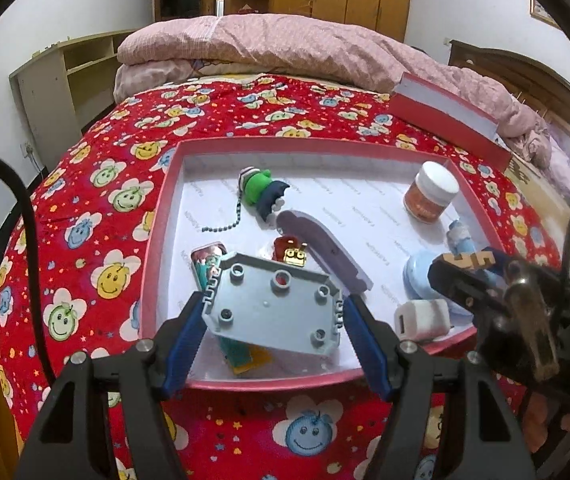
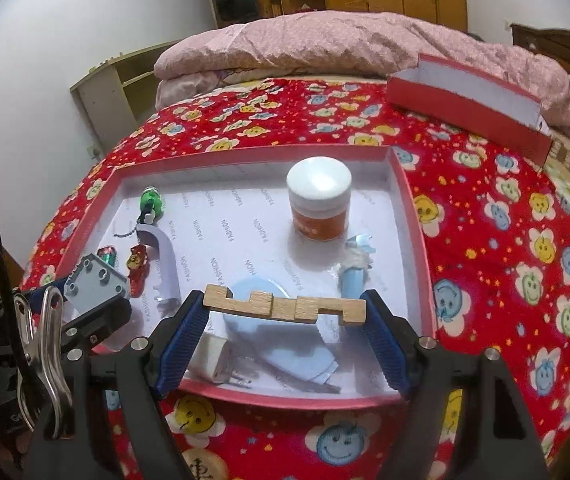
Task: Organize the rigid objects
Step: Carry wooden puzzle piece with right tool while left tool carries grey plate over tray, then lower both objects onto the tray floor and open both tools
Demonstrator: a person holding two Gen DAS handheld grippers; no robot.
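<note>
Broadly, a bed (image 2: pixel 485 208) with a red smiley-print sheet is carrying everything, and a pink quilt (image 1: pixel 285 44) is lying bunched along its far edge. A shallow red tray (image 1: pixel 157 248) is sitting near the bed's near edge, and its lid (image 2: pixel 465 108) is resting toward the far right corner of the bed, well apart from the tray. Wide bare sheet is showing between the two and to the tray's right.

Inside the tray, a white-capped orange jar (image 2: pixel 319 204) is standing upright near the far right corner, with open white floor between it and the far wall. A lilac curved piece (image 1: pixel 321 252) is lying mid-tray, a pale blue round piece (image 2: pixel 261 308) by the near right edge, a white plug (image 1: pixel 421 318) just beside it, a green figure on a bead chain (image 1: pixel 259 190) toward the far left corner, and a small red figure (image 2: pixel 139 266) by the left wall.

The left gripper (image 1: pixel 273 316) is hovering over the tray's near left corner, its jaws clamping a grey studded plate (image 1: pixel 273 312) by two opposite edges. The right gripper (image 2: pixel 285 312) is hanging over the near right edge, jaws pressing on both ends of a notched wooden bar (image 2: pixel 285 306), held level above the blue piece.
</note>
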